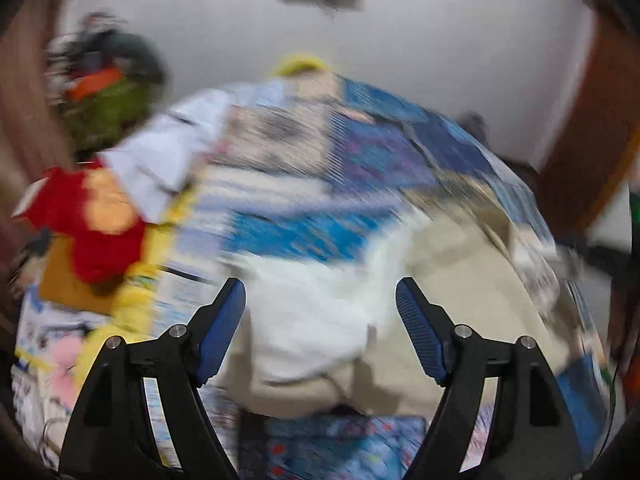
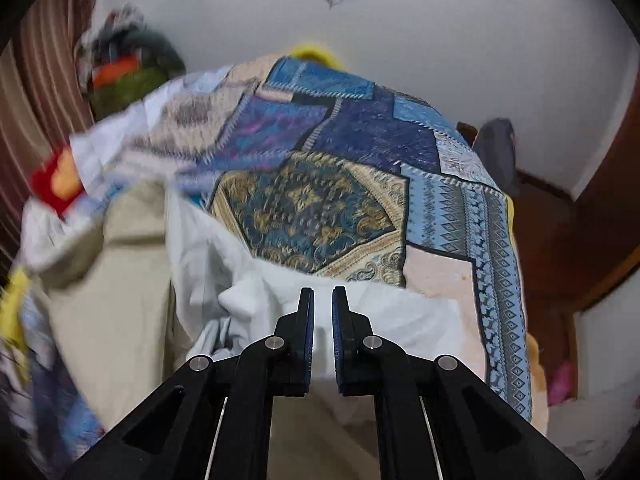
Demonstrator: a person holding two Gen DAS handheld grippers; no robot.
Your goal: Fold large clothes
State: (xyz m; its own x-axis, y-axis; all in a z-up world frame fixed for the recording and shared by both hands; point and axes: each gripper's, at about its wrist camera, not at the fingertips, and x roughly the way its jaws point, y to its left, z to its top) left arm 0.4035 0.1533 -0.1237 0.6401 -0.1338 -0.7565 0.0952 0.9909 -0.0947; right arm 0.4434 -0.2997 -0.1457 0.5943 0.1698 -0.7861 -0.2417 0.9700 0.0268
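A patchwork bedspread [image 2: 320, 184] in blues and golds is seen filling the middle of both views, spread over what is taken to be a bed. On it, a beige garment [image 2: 116, 288] is laid at about 8 o'clock in the right wrist view, and a white garment [image 2: 376, 320] is bunched at 6 o'clock, just ahead of the right gripper [image 2: 323, 304]. That gripper is seen nearly closed, a thin gap between its blue pads; whether cloth is pinched cannot be told. The left gripper [image 1: 320, 304] is held wide apart above the white cloth, grasping nothing. The left view is blurred. The white garment is judged light, limp and crease-prone; a hem or corner edge is judged the best hold.
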